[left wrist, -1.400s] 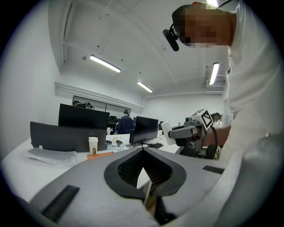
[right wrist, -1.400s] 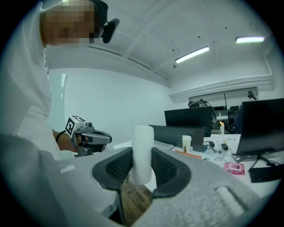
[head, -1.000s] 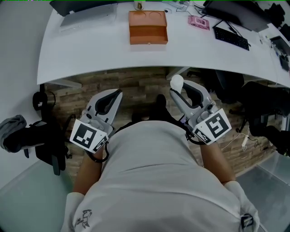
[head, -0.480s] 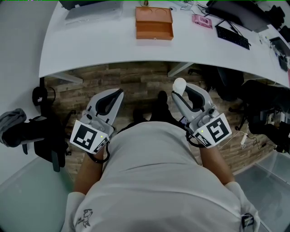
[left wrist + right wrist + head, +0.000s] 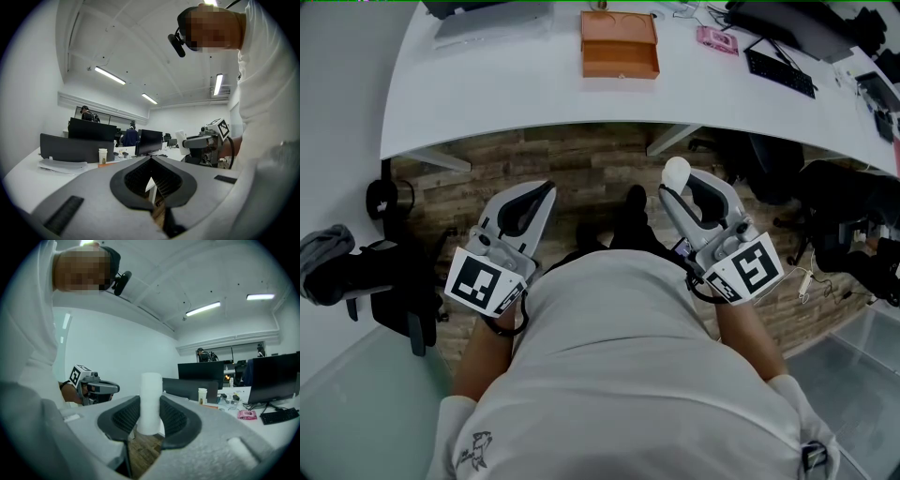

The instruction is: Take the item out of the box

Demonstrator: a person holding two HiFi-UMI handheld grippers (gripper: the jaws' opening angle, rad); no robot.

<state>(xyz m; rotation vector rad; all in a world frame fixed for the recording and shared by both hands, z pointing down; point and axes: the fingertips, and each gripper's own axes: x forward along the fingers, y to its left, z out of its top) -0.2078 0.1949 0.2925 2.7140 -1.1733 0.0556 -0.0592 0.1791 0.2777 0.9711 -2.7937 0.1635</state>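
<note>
Orange box (image 5: 619,45) sits on the far part of the curved white desk (image 5: 487,103), near the middle of its width. Its upper face shows two shallow round hollows. From this steep, distant head view I cannot tell whether anything lies in them. A paper cup (image 5: 202,395) stands just beside the box, on its far side, and a pink item (image 5: 717,41) and a dark keyboard (image 5: 780,75) lie to the right of it.

The task's item, a white cylinder (image 5: 676,172), is out of the box and well apart from it. It stands upright between the jaws of the right gripper (image 5: 681,187), and both ridged pads press against its sides. Its top rises above the jaw tips and its lower end hangs over the wood-plank floor (image 5: 581,169), on the near side of the desk edge.

The left gripper (image 5: 546,190) is held at the same nearness, to the left of the person's white shirt (image 5: 619,375). Its jaws are drawn together at the tips with nothing between the pads, and only a diamond-shaped gap shows behind where they meet.

Both grippers are close to the person's torso, pointing toward the desk.
</note>
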